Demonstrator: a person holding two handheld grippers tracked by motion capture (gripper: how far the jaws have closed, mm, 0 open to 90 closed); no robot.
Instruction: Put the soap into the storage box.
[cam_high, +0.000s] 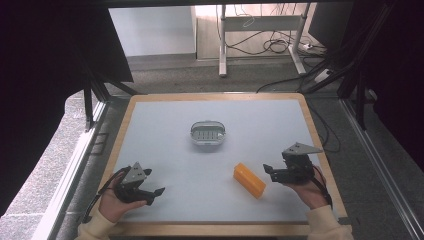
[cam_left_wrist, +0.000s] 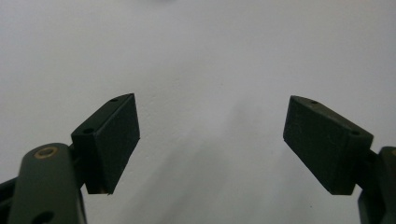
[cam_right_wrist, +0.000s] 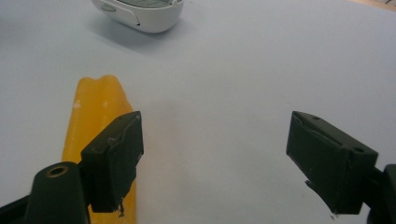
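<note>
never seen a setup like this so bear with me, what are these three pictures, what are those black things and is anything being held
There is no robot here. A person holds a hand-held gripper in each hand: the left gripper and the right gripper. The high view looks down on the table from above the person's side. The other two pictures come from cameras riding on the grippers, so the black blocks rising from the bottom are each gripper's own jaws. On the table lie a long yellow block and, farther back, a small white oval case. Nothing is held: both grippers stand open with bare table between the jaws. In the right gripper view the yellow block lies just outside one jaw.
</note>
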